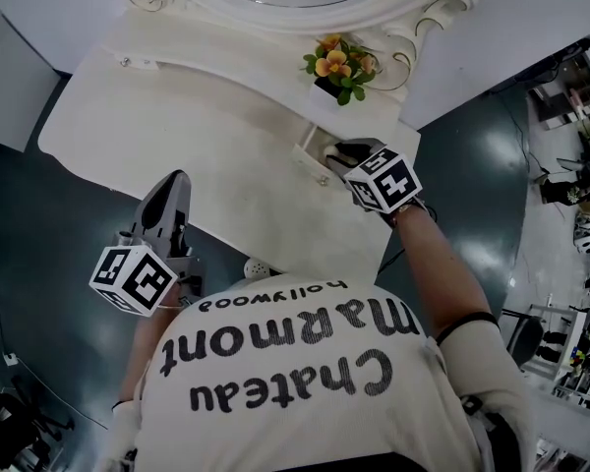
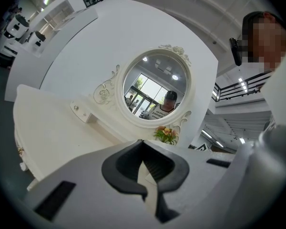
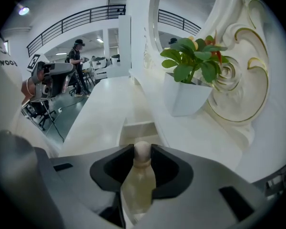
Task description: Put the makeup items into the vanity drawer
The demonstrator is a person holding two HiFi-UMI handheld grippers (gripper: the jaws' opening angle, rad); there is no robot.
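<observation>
In the head view, the right tool [image 1: 350, 153] hung over the open drawer [image 1: 311, 155] at the far right of the white desk [image 1: 177, 116], just below the flower pot [image 1: 339, 65]. The left tool [image 1: 174, 185] was held low off the desk's near edge, well apart from the drawer. What the right tool carried could not be made out from there.

In the left gripper view, the left tool [image 2: 144, 163] had its dark pads drawn together at the tips with nothing between them. It pointed up across the desk [image 2: 52, 128] toward the round mirror [image 2: 155, 89].

In the right gripper view, the right tool [image 3: 143, 150] was holding a small pale bottle [image 3: 138, 187]. The rounded cap sat between the pad tips and the body lay back along the jaws. Just beyond the cap lay the drawer [image 3: 133, 125], its hollow open and seemingly bare, with the flower pot [image 3: 188, 97] close on the right.

The step in hand looked to be setting the bottle into the drawer. To do it well, the cap end needed to go down inside the drawer walls before the jaws eased off, since a round bottle let go from height could bounce or roll out. The approach wanted to stay left of the pot so that it was not knocked. The tool could then lift straight back without catching the drawer rim.
</observation>
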